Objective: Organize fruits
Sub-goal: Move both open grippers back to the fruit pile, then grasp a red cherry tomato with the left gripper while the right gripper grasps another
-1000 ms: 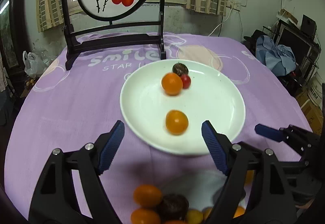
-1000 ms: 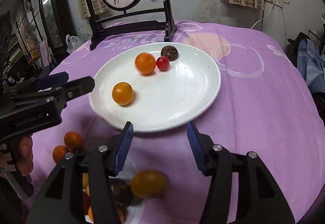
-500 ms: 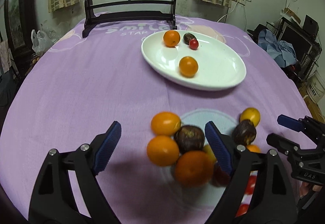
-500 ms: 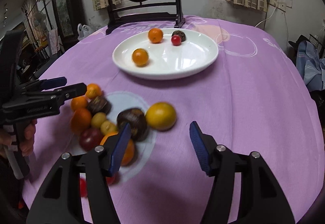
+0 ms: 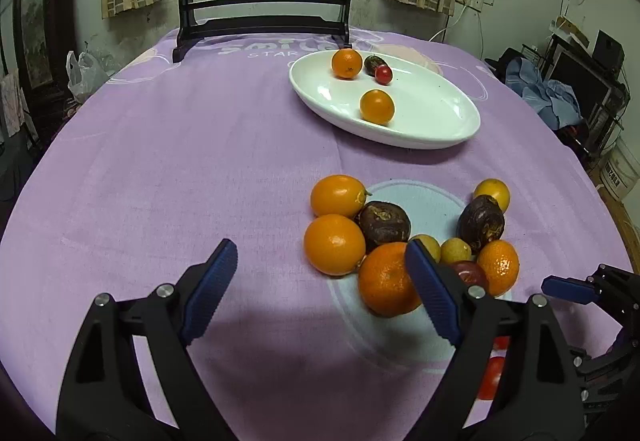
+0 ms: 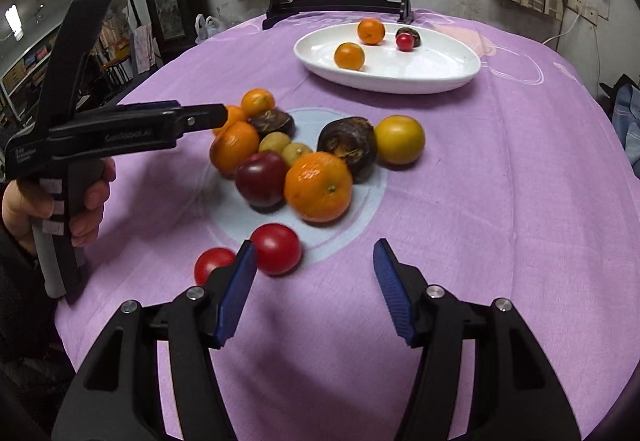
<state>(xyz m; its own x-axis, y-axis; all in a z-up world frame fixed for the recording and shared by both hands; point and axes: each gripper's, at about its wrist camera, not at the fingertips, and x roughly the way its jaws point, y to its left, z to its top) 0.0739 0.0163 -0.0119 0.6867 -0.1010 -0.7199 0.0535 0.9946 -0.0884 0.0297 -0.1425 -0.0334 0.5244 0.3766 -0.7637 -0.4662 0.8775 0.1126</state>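
Observation:
A white oval plate (image 5: 440,121) (image 6: 432,69) at the far side holds two oranges, a red cherry tomato (image 5: 383,74) and a dark fruit. A pile of loose fruit (image 5: 384,237) (image 6: 296,157) lies on the purple cloth nearer me: oranges, dark brown fruits, small yellow ones, a dark red plum (image 6: 261,179) and two red tomatoes (image 6: 276,249). My left gripper (image 5: 320,291) is open and empty, just left of the pile. My right gripper (image 6: 314,289) is open and empty, in front of the tomatoes.
A dark wooden stand with a round painted panel (image 5: 264,1) stands at the table's far edge. The round table has a purple cloth (image 5: 160,161). Furniture and clutter surround the table. The left gripper and the hand holding it show in the right wrist view (image 6: 120,129).
Both grippers have pulled back from the plate toward me and lowered. The loose fruit pile has come fully into view. Both stay open.

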